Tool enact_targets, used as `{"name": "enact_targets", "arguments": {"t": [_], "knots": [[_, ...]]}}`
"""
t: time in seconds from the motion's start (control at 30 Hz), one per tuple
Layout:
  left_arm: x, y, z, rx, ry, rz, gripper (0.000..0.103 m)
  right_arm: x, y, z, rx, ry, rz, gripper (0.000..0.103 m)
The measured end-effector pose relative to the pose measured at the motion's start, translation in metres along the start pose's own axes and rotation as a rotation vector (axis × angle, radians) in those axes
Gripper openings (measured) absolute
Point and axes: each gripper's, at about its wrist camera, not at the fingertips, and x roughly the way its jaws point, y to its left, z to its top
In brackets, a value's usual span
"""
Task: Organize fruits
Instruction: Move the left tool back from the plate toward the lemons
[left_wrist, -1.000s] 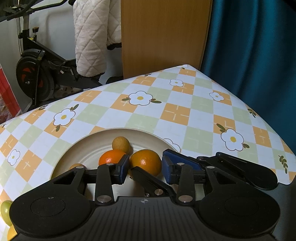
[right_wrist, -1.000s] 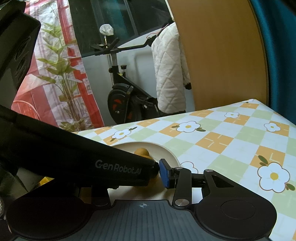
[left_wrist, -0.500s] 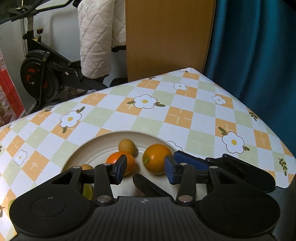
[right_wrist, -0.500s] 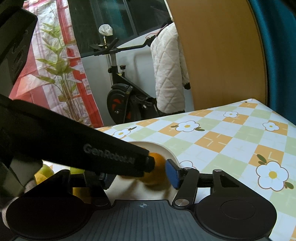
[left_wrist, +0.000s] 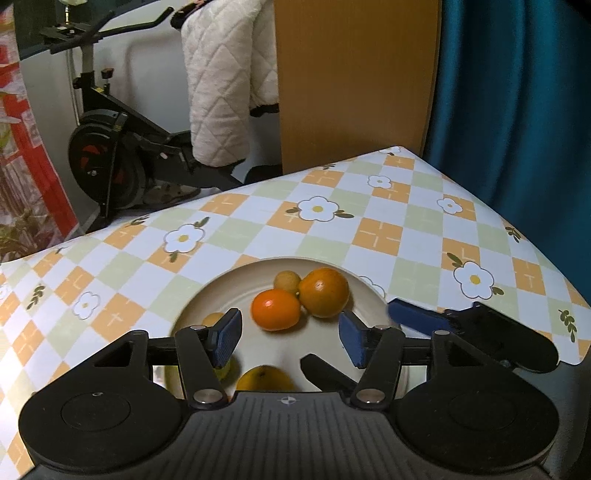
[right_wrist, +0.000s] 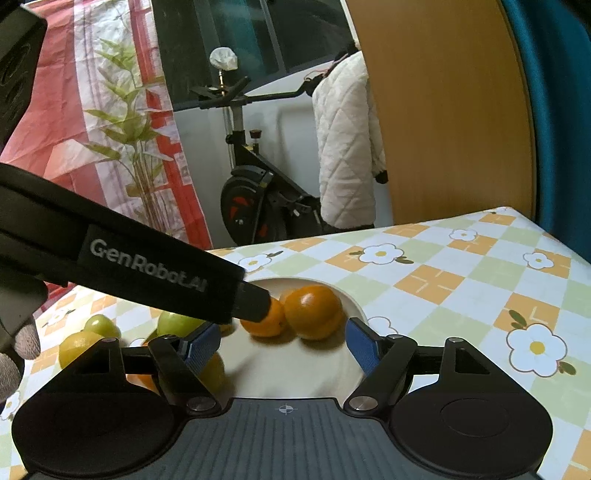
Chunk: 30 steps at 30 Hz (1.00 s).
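A cream plate (left_wrist: 207, 295) on the flowered tablecloth holds a large orange (left_wrist: 324, 292), a smaller deep-orange fruit (left_wrist: 275, 309), a small yellow fruit (left_wrist: 286, 281) behind them and more fruit partly hidden under my left gripper. My left gripper (left_wrist: 290, 336) is open and empty, held above the plate's near side. My right gripper (right_wrist: 282, 349) is open and empty over the plate (right_wrist: 354, 306), with the large orange (right_wrist: 313, 312) just ahead of its jaws. The left gripper's body crosses the right wrist view and hides part of the smaller orange (right_wrist: 264, 321).
Green fruits (right_wrist: 173, 325) and a yellow one (right_wrist: 77, 347) lie on the cloth left of the plate. The table's far edge and right corner (left_wrist: 402, 151) are near. Beyond stand an exercise bike (left_wrist: 122, 155), a wooden panel (left_wrist: 354, 81) and a blue curtain (left_wrist: 517, 92).
My left gripper opened wide, let go of the large orange onto the plate, and pulled back and up. The right gripper also opened wider and now sees both oranges.
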Motion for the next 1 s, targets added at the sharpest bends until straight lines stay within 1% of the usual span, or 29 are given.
{"name": "enact_targets", "arguments": {"t": [0.07,0.17,0.23,0.27,0.37,0.43,0.67,0.8,0.87,0.93,1.0], "knots": [[-0.005,0.002,-0.002,-0.003,-0.004,0.009,0.061,-0.004,0.003,0.001,-0.003,-0.003,0.005,0.089],[-0.014,0.005,-0.006,-0.005,-0.012,0.023,0.062,-0.008,0.006,0.001,-0.004,0.0,0.014,0.096],[-0.021,0.009,-0.01,-0.013,-0.02,0.033,0.068,-0.009,0.009,0.002,-0.007,0.011,0.007,0.1],[-0.025,0.011,-0.012,-0.019,-0.025,0.039,0.068,-0.009,0.011,0.002,-0.009,0.019,0.0,0.102],[-0.035,0.018,-0.016,-0.04,-0.035,0.055,0.07,-0.012,0.018,0.003,-0.018,0.04,-0.027,0.102],[-0.041,0.026,-0.02,-0.062,-0.042,0.067,0.072,-0.015,0.022,0.003,-0.024,0.045,-0.038,0.102],[-0.059,0.048,-0.037,-0.12,-0.042,0.136,0.078,-0.029,0.04,0.005,-0.047,0.014,-0.059,0.102],[-0.074,0.065,-0.052,-0.151,-0.067,0.194,0.08,-0.04,0.046,0.004,-0.021,-0.035,-0.009,0.103],[-0.086,0.076,-0.061,-0.193,-0.099,0.21,0.08,-0.046,0.047,0.002,0.009,-0.079,0.051,0.103],[-0.097,0.086,-0.068,-0.239,-0.135,0.214,0.08,-0.048,0.049,0.002,0.021,-0.087,0.091,0.103],[-0.108,0.094,-0.074,-0.275,-0.172,0.232,0.08,-0.048,0.056,0.003,0.013,-0.078,0.107,0.103]]}}
